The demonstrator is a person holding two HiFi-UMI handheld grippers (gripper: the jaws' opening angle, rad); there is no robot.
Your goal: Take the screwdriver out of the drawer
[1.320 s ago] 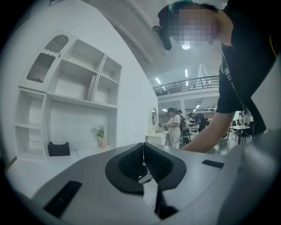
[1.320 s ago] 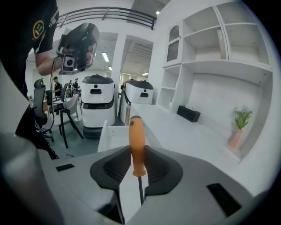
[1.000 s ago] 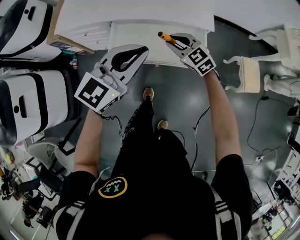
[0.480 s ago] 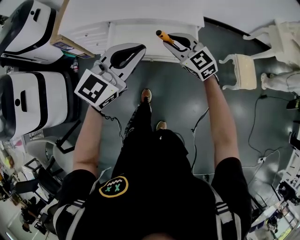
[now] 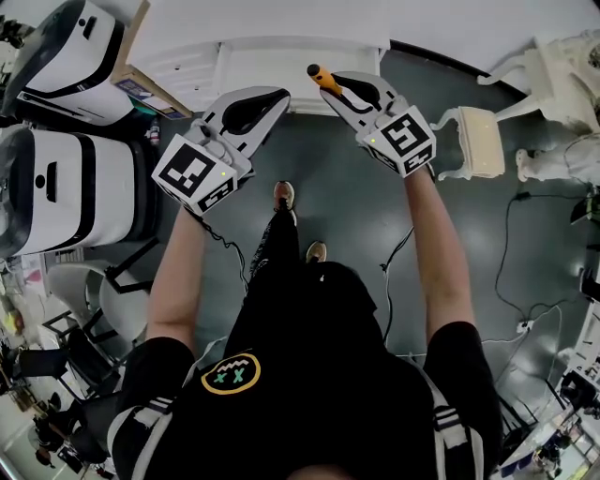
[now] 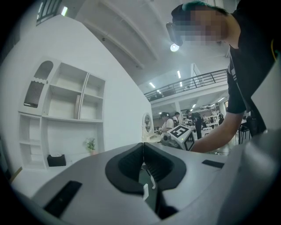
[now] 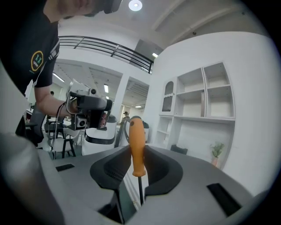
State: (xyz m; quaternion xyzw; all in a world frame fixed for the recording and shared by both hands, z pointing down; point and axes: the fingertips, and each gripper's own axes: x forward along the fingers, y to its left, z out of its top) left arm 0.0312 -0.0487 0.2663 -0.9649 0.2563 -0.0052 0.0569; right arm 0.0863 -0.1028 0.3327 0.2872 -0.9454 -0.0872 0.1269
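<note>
Screwdriver (image 7: pixel 136 143) in right tongs (image 5: pixel 333 86)

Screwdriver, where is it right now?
The screwdriver is held in the right claw, top centre of the head view, just in front of the white cabinet, with the left claw beside it.

The head view looks steeply down on the left gripper (image 5: pixel 278 97) and right gripper (image 5: pixel 331 92) before a white cabinet (image 5: pixel 262 42). Each gripper view sits close behind its jaws, facing level, sharing the shelved wall (image 6: pixel 66 110).
</note>
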